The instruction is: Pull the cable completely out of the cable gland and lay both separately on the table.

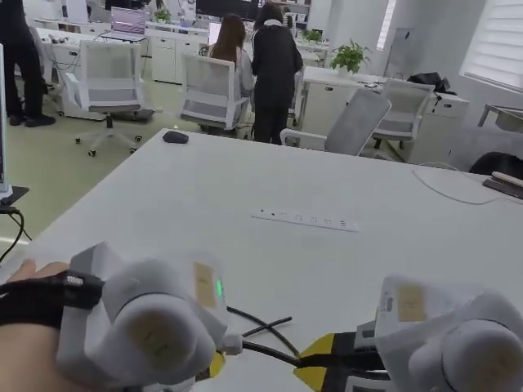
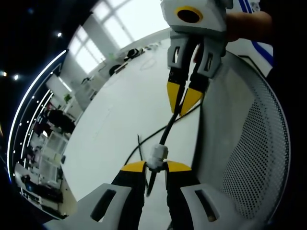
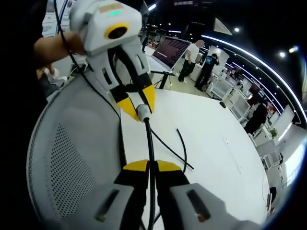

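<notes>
The white table (image 1: 245, 188) is taking up most of the head view, and a white mesh chair (image 2: 249, 143) is standing beside it in both gripper views. The left gripper (image 2: 156, 166) and the right gripper (image 3: 151, 166) are pointing at each other, low over the near part of the table. The black cable (image 3: 149, 139) is running between them, above the tabletop, and one loose end is lying on the table. The right jaws are pressing together on the cable. The left jaws are clamping the white gland (image 2: 157, 155), and the cable is passing through it.
</notes>
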`<action>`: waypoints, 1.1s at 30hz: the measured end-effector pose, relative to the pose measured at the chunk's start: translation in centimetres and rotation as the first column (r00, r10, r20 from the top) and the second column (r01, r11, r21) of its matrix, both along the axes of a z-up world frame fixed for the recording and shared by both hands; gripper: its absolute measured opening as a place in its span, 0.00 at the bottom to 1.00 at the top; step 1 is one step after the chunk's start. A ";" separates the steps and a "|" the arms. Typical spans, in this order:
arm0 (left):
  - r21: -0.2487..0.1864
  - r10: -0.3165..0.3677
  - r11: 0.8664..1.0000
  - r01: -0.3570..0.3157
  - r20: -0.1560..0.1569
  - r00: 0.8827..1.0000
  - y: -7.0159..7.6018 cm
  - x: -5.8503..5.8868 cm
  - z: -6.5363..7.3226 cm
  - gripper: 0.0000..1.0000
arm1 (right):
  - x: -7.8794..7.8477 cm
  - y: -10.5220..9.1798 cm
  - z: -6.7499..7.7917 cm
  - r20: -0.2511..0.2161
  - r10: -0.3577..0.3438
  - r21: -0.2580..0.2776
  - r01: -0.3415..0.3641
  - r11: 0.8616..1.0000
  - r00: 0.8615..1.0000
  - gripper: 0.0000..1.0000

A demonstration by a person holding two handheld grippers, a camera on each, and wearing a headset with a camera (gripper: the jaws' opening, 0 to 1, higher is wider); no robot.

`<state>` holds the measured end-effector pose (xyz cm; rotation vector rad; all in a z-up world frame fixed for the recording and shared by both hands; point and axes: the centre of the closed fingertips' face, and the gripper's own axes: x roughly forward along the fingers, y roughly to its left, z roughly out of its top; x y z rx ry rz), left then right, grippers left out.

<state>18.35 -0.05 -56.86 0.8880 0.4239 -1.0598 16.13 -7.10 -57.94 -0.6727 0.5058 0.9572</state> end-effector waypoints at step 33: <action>0.011 -0.018 1.000 0.018 -0.006 1.000 -0.4 -0.8 -0.3 0.16 | -0.1 5.4 2.6 -0.016 0.045 0.205 -0.041 0.978 0.999 0.09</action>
